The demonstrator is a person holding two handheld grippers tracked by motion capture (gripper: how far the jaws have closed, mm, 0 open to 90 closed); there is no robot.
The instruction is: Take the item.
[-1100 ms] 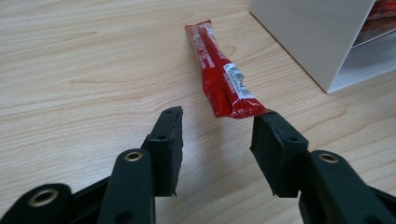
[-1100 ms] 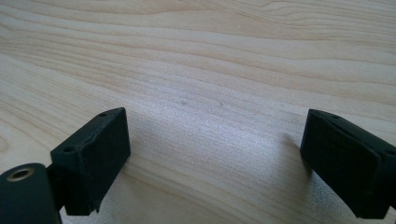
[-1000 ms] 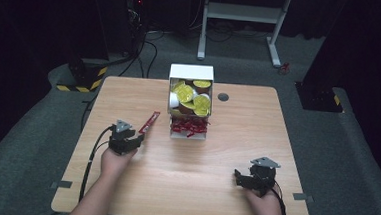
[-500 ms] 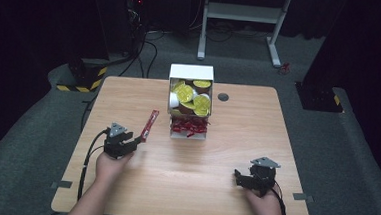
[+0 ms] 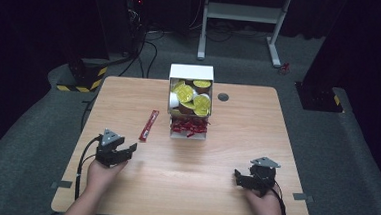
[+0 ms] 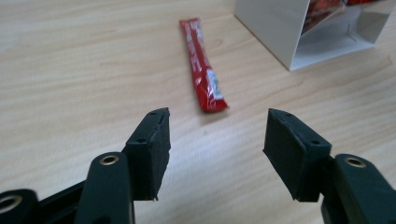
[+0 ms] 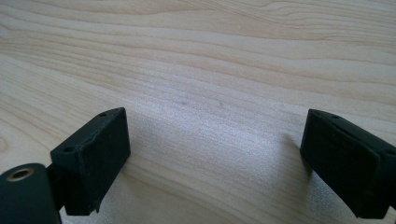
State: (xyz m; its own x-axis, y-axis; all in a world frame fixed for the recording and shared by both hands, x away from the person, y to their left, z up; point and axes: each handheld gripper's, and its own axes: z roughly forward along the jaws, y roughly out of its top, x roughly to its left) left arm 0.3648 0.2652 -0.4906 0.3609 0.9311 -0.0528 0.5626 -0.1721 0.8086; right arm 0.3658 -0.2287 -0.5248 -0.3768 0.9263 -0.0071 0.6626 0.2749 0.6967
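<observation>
My left gripper (image 5: 132,148) hung just short of the long, flat red foil sachet (image 5: 148,125), its jaws having just been opening and now standing apart with nothing between them. The sachet lay flat on the pale wooden table (image 5: 225,155), just left of the white cardboard box (image 5: 191,72) stocked with yellow-lidded cups (image 5: 183,92) and more red sachets (image 5: 189,127). I judged it very light, thin and limp, its foil slick, so it would likely sag from whichever end I lifted and could slide out of a loose pinch. I reckoned the best hold was across its narrow width near the middle, pads low to the wood. My right gripper (image 5: 241,178) rested spread and empty near the table's front edge.
</observation>
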